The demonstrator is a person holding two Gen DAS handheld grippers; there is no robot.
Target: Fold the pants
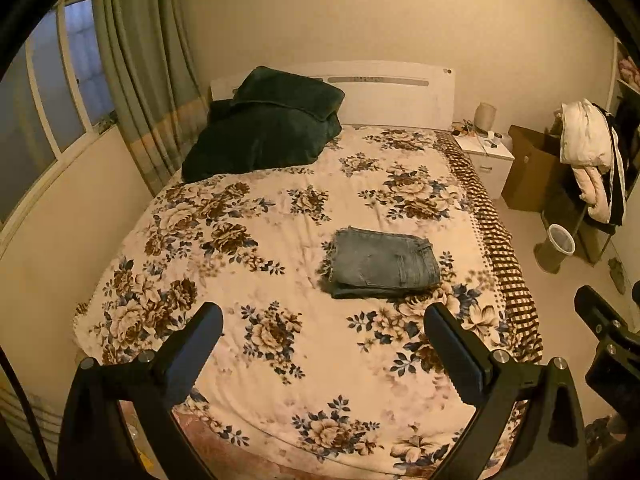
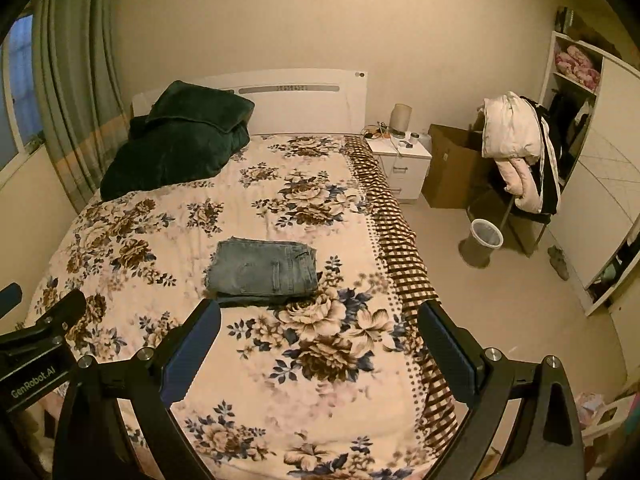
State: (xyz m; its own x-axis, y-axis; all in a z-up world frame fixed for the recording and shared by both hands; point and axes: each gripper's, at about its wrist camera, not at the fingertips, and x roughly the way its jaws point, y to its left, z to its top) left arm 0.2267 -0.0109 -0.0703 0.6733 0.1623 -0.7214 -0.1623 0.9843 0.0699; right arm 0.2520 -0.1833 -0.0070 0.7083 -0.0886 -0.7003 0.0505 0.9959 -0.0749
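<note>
Denim is seen at the middle of the scene: the pants point(image 1: 382, 262) are laid as a compact folded stack on the floral bedspread point(image 1: 280, 208), a back pocket facing up and the frayed hems turned toward the window side. Relative to the pants, the dark green blanket point(image 1: 264, 132) is heaped far beyond, against the white headboard point(image 1: 392, 92), and the checked border of the bedspread is draped just to their right. Past that border, further from the pants, a white nightstand point(image 2: 402, 164), a cardboard box point(image 2: 452, 168) and a wastebasket point(image 2: 482, 242) are set on the floor (a chair hung with pale clothing stands beside them).

The left gripper point(image 1: 322, 336) is held above the near part of the bed, short of the pants and apart from them; its jaws are spread wide and nothing is gripped between them. The right gripper point(image 2: 318, 332) is held likewise on the near side of the pants, its left finger seen just before the stack's front edge, jaws wide apart and empty.
</note>
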